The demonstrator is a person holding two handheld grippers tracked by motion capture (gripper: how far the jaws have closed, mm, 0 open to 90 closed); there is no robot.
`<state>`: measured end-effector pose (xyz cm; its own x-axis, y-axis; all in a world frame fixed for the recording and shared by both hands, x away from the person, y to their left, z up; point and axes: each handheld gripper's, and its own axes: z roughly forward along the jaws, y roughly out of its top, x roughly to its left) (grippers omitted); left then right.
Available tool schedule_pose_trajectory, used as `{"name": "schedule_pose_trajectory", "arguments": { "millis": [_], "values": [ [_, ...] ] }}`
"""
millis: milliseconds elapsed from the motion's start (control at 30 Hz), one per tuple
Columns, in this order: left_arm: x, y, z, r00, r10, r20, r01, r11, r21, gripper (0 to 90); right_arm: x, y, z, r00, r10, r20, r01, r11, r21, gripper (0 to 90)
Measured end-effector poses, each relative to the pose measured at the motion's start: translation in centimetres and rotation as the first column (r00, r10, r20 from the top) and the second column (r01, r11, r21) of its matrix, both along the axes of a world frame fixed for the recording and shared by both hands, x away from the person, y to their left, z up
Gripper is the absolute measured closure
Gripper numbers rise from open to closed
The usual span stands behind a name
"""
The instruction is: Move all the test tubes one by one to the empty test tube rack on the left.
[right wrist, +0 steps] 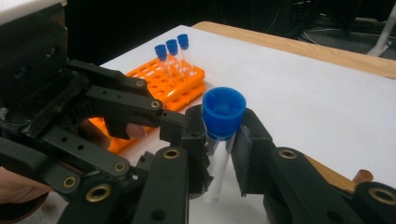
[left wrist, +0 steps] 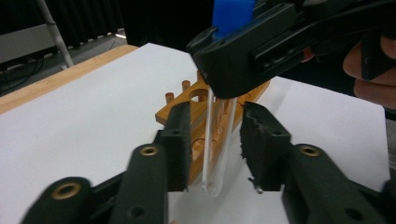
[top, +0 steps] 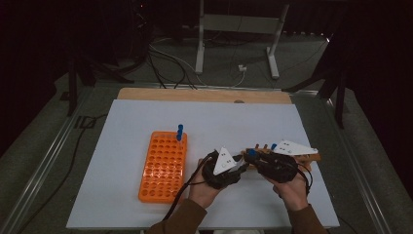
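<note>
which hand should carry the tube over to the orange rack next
Left, probably. The right gripper is shut on the tube just under its blue cap, while the left gripper brackets the tube's lower part without touching it, and sits nearer the orange rack.

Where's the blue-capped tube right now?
The blue-capped tube hangs upright in the right tool, above the wooden rack, right of the orange rack.

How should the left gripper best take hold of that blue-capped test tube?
Grip the bare glass of the test tube below the right gripper, which clamps it under the blue cap. The tube hangs upright, so the left gripper should come level, one pad each side.
</note>
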<state>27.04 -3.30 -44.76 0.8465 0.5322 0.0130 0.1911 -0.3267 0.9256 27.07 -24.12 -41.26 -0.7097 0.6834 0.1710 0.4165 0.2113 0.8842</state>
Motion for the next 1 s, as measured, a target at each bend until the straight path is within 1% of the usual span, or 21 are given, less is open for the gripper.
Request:
{"name": "schedule_pose_trajectory", "arguments": {
  "millis": [67, 167, 267, 467, 533, 567, 633, 733, 800, 867, 933, 1000],
  "values": [
    [0.0, 0.0, 0.0, 1.0, -0.004, 0.0, 0.004, 1.0, 0.001, 70.7, 0.0, 0.1, -0.1, 1.0, 0.004, -0.002, -0.004, 1.0, -0.003, 76.4],
    [0.1, -0.1, -0.1, 1.0, -0.007, -0.004, 0.007, 1.0, 0.004, 72.8, 0.1, 0.2, -0.2, 0.9999, 0.011, -0.007, -0.011, 0.9999, -0.006, 76.4],
    [0.1, -0.1, -0.2, 1.0, -0.008, 0.001, 0.008, 1.0, 0.004, 77.3, 0.1, 0.3, -0.3, 0.9998, 0.014, -0.011, -0.014, 0.9999, -0.009, 76.4],
    [0.0, -0.1, -0.2, 0.9999, -0.011, 0.012, 0.011, 0.9999, -0.004, 78.3, 0.1, 0.2, -0.2, 0.9998, 0.015, -0.009, -0.015, 0.9999, -0.005, 76.1],
    [0.0, -0.1, -0.2, 0.9999, -0.007, 0.013, 0.007, 1.0, -0.006, 78.4, 0.1, 0.1, -0.2, 0.9998, 0.018, -0.008, -0.018, 0.9998, 0.0, 74.0],
    [0.1, 0.0, -0.2, 0.9999, -0.003, 0.012, 0.003, 1.0, 0.0, 78.4, 0.1, 0.1, -0.1, 0.9999, 0.015, -0.003, -0.015, 0.9999, 0.008, 68.8],
    [0.3, 0.2, -0.3, 1.0, 0.008, 0.001, -0.008, 0.9999, -0.007, 78.4, 0.1, -0.2, 0.0, 0.9999, 0.011, 0.004, -0.011, 0.9995, 0.029, 58.9],
    [0.5, 0.5, -0.3, 0.9996, 0.026, -0.008, -0.026, 0.9996, -0.011, 78.4, 0.1, -0.8, 0.4, 0.9994, -0.029, 0.018, 0.027, 0.9982, 0.054, 41.3],
    [0.6, 0.8, -0.3, 0.9993, 0.035, -0.01, -0.035, 0.9993, -0.013, 78.4, -0.1, -1.1, 0.7, 0.997, -0.061, 0.047, 0.059, 0.9972, 0.045, 30.2],
    [0.6, 1.1, -0.2, 0.999, 0.043, -0.011, -0.043, 0.999, -0.016, 78.4, 0.0, -1.3, 0.8, 0.9957, -0.08, 0.048, 0.077, 0.9956, 0.052, 22.5],
    [0.6, 1.4, -0.2, 0.9985, 0.052, -0.015, -0.053, 0.9982, -0.027, 78.3, 0.0, -1.4, 0.9, 0.9932, -0.104, 0.052, 0.102, 0.994, 0.039, 15.2],
    [0.7, 1.7, -0.1, 0.998, 0.061, -0.014, -0.062, 0.9977, -0.028, 78.4, 0.1, -1.5, 0.9, 0.9895, -0.131, 0.061, 0.129, 0.9913, 0.024, 12.9]
  ]
}}
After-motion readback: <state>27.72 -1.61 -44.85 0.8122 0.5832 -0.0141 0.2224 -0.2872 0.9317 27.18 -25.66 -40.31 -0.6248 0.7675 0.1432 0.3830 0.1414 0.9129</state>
